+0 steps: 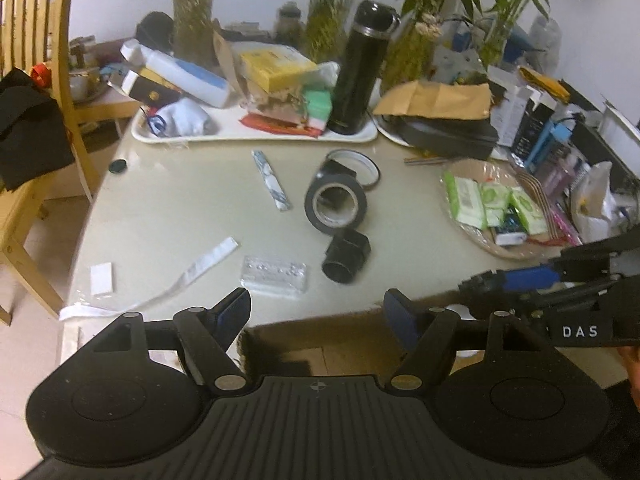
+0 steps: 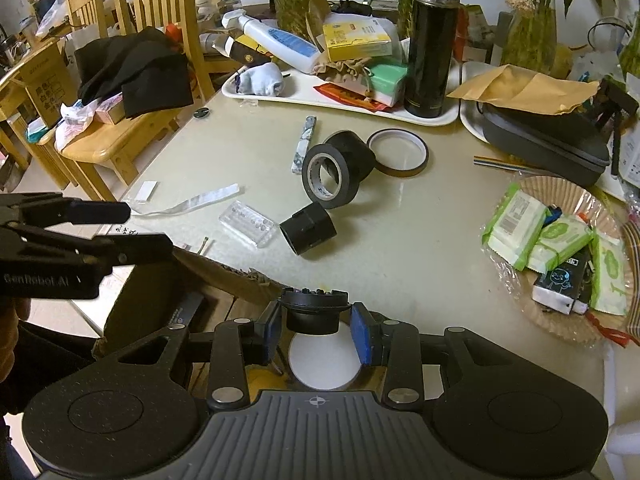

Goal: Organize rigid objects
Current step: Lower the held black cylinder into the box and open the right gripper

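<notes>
Right gripper (image 2: 316, 332) clamps small black round flanged plastic part (image 2: 313, 307) above cardboard box (image 2: 224, 276) at near table edge. Left gripper (image 1: 316, 312) open wide, empty. Black tape rolls (image 2: 332, 170), black plastic cylinder (image 2: 307, 229), clear plastic block (image 2: 249, 223) still loose mid-table: mostly undone.

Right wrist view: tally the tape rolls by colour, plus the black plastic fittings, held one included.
Black tape rolls: 2
Thin brown-edged tape roll: 1
Black plastic fittings: 2, one lying loose, one in the right gripper
Total: 5
</notes>
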Action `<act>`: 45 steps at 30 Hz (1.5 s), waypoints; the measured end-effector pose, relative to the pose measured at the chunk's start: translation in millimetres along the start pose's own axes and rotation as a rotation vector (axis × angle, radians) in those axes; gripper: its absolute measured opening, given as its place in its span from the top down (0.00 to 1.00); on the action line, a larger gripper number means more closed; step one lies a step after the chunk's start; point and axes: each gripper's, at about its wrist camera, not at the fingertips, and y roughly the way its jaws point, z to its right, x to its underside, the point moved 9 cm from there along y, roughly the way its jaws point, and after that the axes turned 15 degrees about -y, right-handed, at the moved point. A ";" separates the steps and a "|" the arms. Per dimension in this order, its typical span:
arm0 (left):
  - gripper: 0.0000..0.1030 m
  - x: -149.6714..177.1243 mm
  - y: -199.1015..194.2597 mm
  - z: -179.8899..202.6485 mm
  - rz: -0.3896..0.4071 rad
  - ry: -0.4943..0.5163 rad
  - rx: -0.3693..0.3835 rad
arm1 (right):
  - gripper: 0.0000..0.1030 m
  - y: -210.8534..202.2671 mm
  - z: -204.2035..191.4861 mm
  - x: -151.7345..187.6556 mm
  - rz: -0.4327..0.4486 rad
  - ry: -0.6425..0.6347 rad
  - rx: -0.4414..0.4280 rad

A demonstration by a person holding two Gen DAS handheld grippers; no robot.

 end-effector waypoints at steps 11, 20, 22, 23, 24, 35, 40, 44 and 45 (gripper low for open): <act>0.29 -4.7 -1.9 -4.1 0.037 0.026 -0.031 | 0.61 1.5 -15.2 6.0 -0.041 -0.034 -0.058; 0.29 -8.3 -4.2 -7.3 0.045 0.001 -0.033 | 0.60 -2.7 -33.7 37.0 -0.120 -0.084 -0.090; 0.29 -8.9 -3.4 -7.5 0.036 -0.004 -0.035 | 0.57 -1.9 -36.3 41.2 -0.132 -0.099 -0.097; 0.29 -8.9 -3.0 -7.7 0.030 -0.005 -0.038 | 0.44 -2.0 -35.5 41.2 -0.131 -0.099 -0.089; 0.29 -8.8 -2.8 -8.3 0.028 -0.006 -0.041 | 0.30 -2.6 -33.6 40.4 -0.126 -0.096 -0.079; 0.29 -4.8 1.2 -12.7 0.010 -0.006 -0.065 | 0.00 -1.5 4.1 26.1 -0.061 0.040 0.027; 0.29 -3.8 0.8 -11.0 0.004 0.001 -0.064 | 0.00 3.1 12.5 21.9 -0.044 0.083 0.042; 0.29 -2.1 2.4 -9.1 -0.003 0.011 -0.064 | 0.00 6.1 15.5 20.3 -0.038 0.105 0.055; 0.29 -1.3 2.8 -8.6 -0.005 0.014 -0.064 | 0.00 6.6 15.3 19.2 -0.034 0.102 0.061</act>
